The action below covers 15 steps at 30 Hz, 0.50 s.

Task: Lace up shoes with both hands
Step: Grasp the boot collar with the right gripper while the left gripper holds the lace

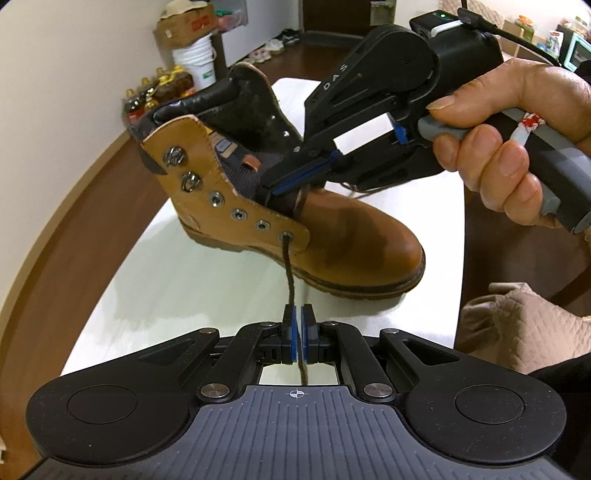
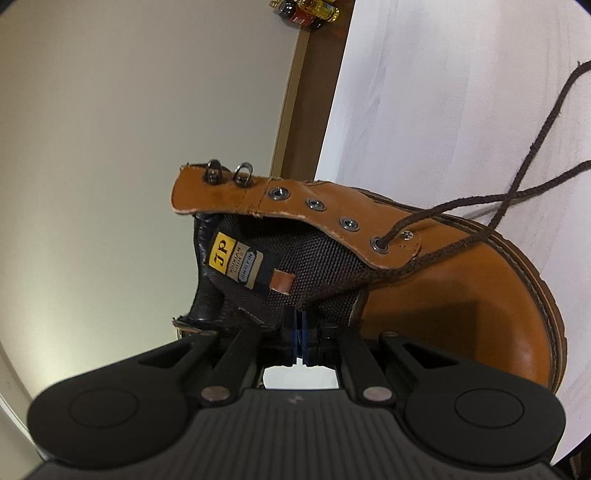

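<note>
A brown leather boot (image 1: 332, 236) stands on a white table (image 1: 207, 280), its toe toward the near right in the left wrist view, its flaps open. A dark brown lace (image 1: 289, 273) comes out of the lowest eyelet (image 1: 285, 235) on the near flap and runs straight down into the left gripper (image 1: 299, 332). The fingers of this gripper are pressed together and they pinch the lace between the blue pads; a short piece of lace shows again behind the pads.

The right gripper (image 1: 275, 190) comes from the upper right, held by a hand (image 1: 517, 147). Its tips are at the tongue (image 2: 280, 251), in the gap between the two flaps, just above the lowest eyelets. The fingers are closed together. A lace strand passes at the tips, but I cannot tell if it is pinched there. In the right wrist view the other lace end goes through the lowest eyelet of the far flap and lies loose on the table, crossing another strand.

Behind the table there are bottles (image 1: 155, 92), a white bucket (image 1: 195, 59) and a cardboard box (image 1: 184, 26) on the floor.
</note>
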Each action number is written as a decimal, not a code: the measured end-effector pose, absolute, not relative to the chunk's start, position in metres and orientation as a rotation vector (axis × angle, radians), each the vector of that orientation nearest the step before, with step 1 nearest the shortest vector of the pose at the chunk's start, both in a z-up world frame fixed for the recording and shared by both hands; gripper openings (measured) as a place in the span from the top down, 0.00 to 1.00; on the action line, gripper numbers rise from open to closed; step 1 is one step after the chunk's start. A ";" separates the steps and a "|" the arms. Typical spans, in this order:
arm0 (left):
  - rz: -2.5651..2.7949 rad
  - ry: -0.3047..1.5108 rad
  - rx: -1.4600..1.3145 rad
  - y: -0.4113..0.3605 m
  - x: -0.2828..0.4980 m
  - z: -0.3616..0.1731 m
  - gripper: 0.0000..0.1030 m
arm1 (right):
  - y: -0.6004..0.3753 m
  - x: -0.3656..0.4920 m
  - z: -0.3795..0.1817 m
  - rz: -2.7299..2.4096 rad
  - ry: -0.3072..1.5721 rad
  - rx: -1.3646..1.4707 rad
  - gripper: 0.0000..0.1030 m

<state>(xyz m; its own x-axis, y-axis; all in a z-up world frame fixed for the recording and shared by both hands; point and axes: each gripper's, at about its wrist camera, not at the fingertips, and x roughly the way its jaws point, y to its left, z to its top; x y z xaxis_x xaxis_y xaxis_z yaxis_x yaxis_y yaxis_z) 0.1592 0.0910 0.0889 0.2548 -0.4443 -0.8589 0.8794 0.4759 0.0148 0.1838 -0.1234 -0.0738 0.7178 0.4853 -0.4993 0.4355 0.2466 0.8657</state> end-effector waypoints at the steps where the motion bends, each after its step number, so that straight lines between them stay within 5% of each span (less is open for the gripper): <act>1: -0.966 0.920 0.565 0.092 0.158 0.089 0.97 | -0.121 0.185 -0.074 0.042 0.843 1.359 0.97; 15: -0.940 0.893 0.554 0.099 0.173 0.091 0.97 | -0.113 0.192 -0.069 0.024 0.882 1.233 0.97</act>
